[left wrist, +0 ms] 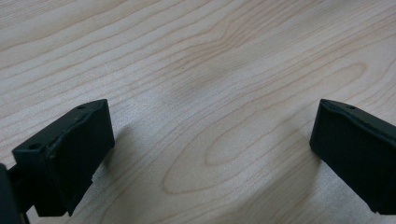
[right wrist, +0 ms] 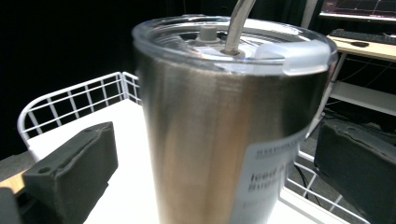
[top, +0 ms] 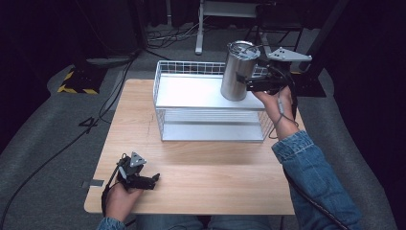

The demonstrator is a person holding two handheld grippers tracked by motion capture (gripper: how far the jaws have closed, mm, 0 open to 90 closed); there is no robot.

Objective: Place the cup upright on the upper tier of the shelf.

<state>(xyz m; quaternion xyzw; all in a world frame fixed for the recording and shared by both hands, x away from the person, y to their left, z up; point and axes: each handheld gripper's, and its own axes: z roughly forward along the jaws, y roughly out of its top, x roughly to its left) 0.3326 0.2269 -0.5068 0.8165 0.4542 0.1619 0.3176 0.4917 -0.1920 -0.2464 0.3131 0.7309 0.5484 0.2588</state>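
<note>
The right gripper (top: 253,84) jaws sit either side of the steel cup (top: 238,71), tilted over the wire rack (top: 206,91) top shelf; can't tell if pinching. Left gripper (top: 143,178) rests on table (top: 215,172), jaws wide apart w/ nothing between, prob. just waiting.

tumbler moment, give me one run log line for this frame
steel tumbler: tilted at upper shelf | right gripper: jaws around tumbler, contact unclear | left gripper: open, low over table
</note>
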